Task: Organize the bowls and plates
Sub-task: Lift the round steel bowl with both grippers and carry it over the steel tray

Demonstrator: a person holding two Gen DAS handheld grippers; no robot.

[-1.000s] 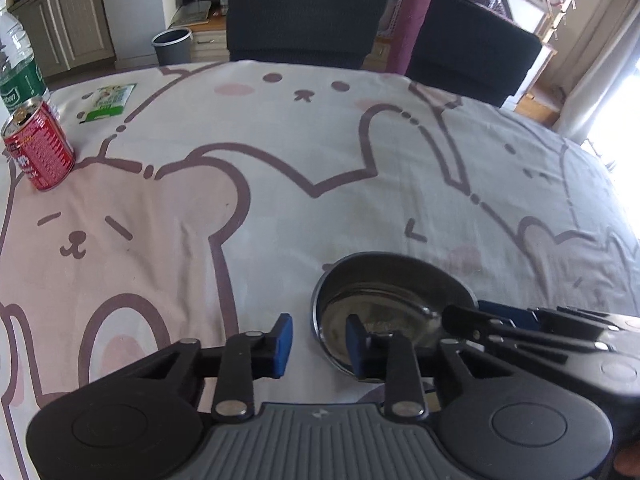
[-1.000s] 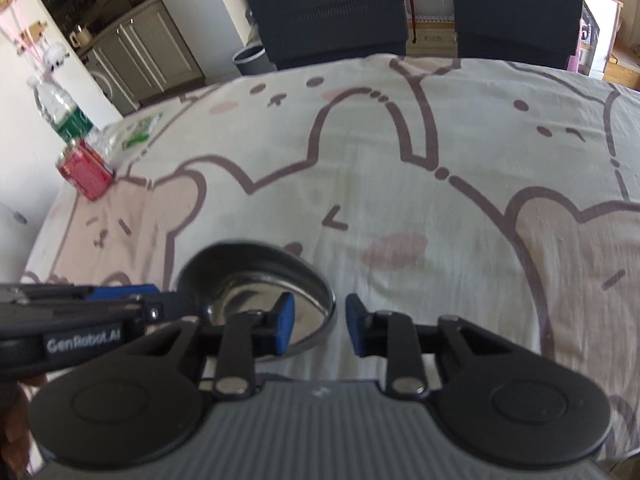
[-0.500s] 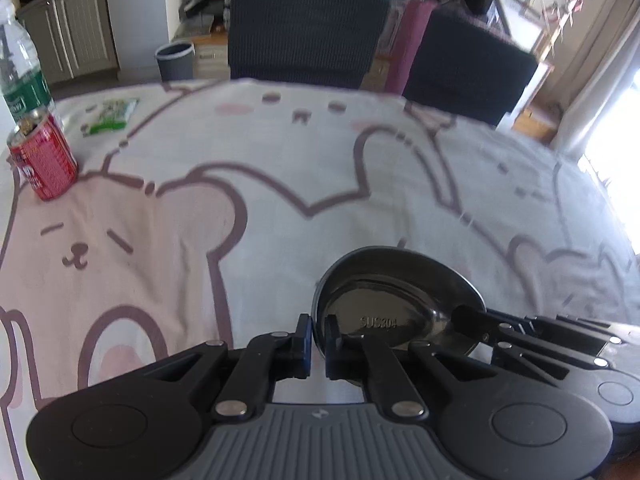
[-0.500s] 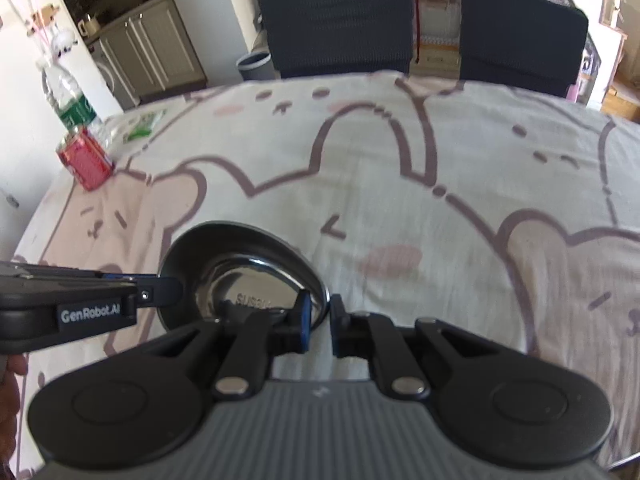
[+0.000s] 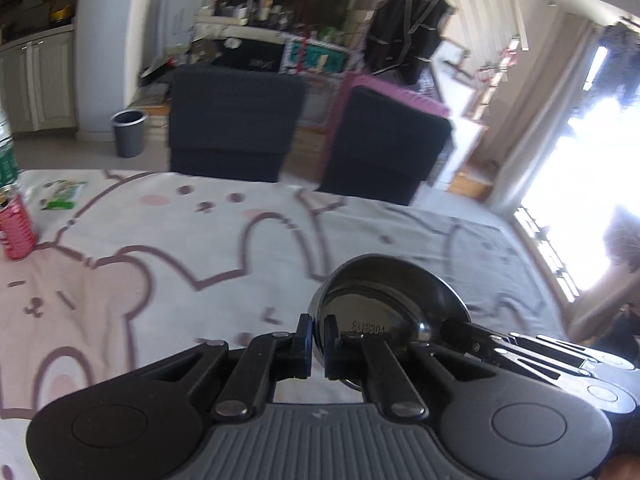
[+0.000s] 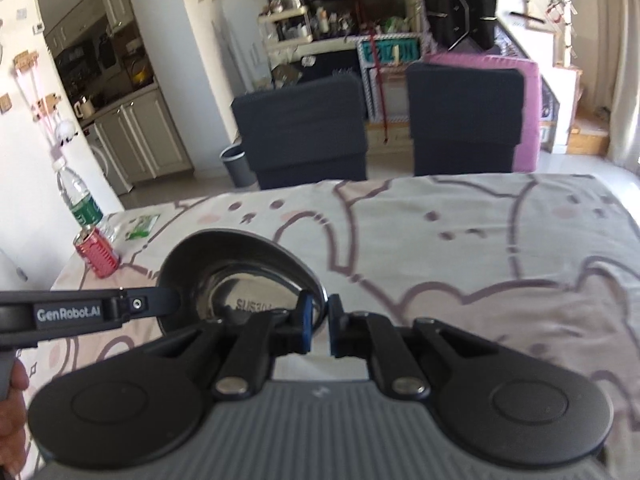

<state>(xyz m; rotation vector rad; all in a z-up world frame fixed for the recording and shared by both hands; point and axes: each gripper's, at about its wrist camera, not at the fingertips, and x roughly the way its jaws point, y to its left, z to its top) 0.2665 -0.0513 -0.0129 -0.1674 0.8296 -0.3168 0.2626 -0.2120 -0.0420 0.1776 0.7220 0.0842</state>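
Note:
A shiny steel bowl is held in the air above the table, gripped from two sides. My left gripper is shut on its near-left rim. My right gripper is shut on the bowl's right rim. In the left wrist view the right gripper's fingers reach the bowl from the right. In the right wrist view the left gripper's fingers reach it from the left. The bowl is tilted, its inside facing the cameras.
The table carries a pink and white cartoon tablecloth. A red can, a water bottle and a green packet stand at the far left. Two dark chairs stand behind the far edge.
Both grippers closed on the bowl's rim, then lifted it off the tablecloth. The views have tilted upward and show more of the room.

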